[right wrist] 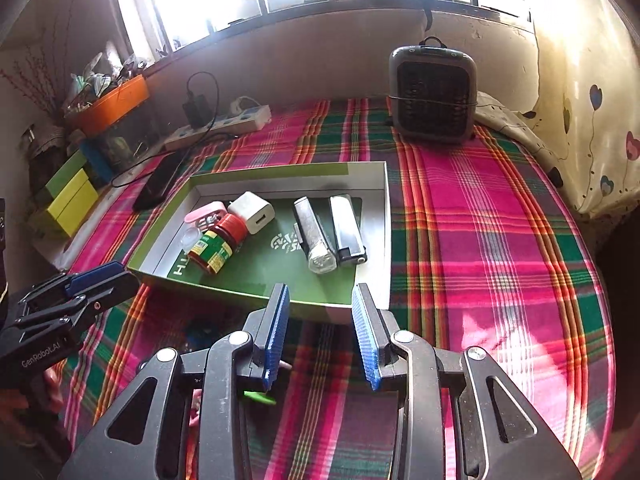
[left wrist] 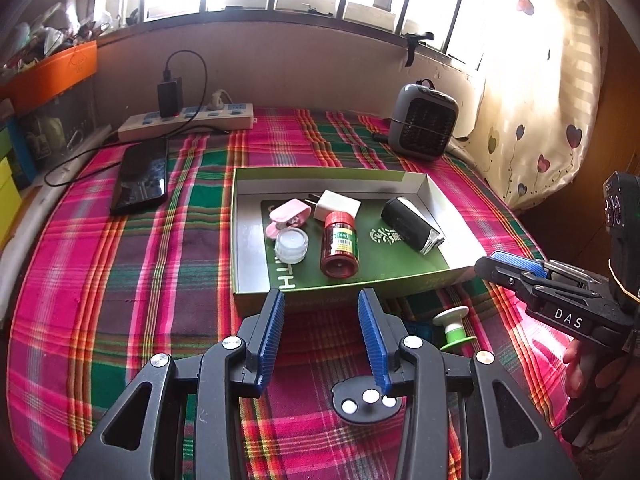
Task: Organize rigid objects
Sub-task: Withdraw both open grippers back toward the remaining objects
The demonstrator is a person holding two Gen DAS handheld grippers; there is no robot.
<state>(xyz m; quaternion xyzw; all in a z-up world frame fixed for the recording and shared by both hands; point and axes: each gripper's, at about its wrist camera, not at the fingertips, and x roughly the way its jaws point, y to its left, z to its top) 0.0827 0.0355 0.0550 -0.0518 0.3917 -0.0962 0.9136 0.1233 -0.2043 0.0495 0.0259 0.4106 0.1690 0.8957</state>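
Green cardboard tray (left wrist: 256, 280) holds most items; both claws (left wrist: 321, 312) (right wrist: 320, 300) open, empty; green-white spool (left wrist: 454, 326) beside tray could roll if nudged.

Counter: you see a plaid cloth (left wrist: 120, 280) covering it.
Far edge: power strip (left wrist: 188, 120), phone (left wrist: 140, 176), heater (left wrist: 424, 120).
Middle: open box (left wrist: 248, 240).
Near edge: green-white spool (left wrist: 454, 326).

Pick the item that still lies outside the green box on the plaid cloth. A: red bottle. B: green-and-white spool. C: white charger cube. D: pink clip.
B: the green-and-white spool lies on the cloth in front of the green box, while the others sit inside.
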